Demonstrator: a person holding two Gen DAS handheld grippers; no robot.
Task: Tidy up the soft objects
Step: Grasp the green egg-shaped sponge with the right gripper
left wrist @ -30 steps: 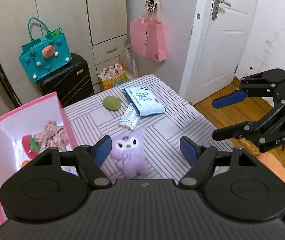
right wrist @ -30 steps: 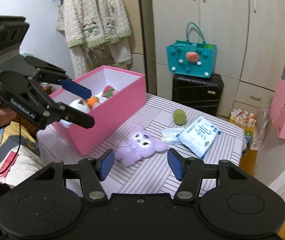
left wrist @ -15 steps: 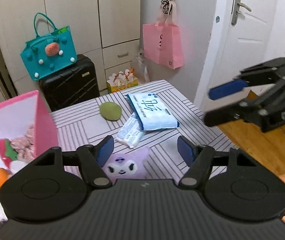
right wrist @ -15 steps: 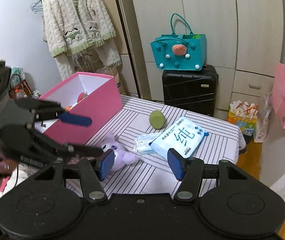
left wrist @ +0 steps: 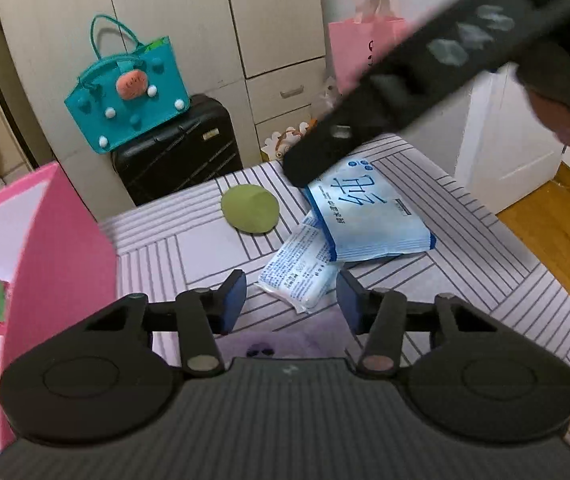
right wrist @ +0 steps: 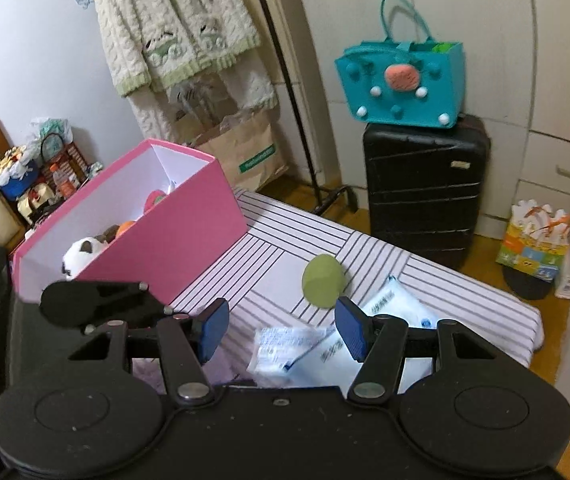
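Striped table (left wrist: 485, 280); left gripper (left wrist: 291, 300) jaws closing above purple plush (left wrist: 281, 340), right gripper (right wrist: 281, 330) jaws apart.

The striped surface (right wrist: 273, 248) is lying bare between the pink box (right wrist: 189, 224) and the green ball (right wrist: 322, 280), so a tool could be passing there. The right tool (left wrist: 425, 76) is crossing above the far edge and blocking that way. The blue packs (left wrist: 369, 216) are crowding the right part. The purple plush (left wrist: 281, 340) is lying under the left tool (left wrist: 291, 300), whose jaws are closing.
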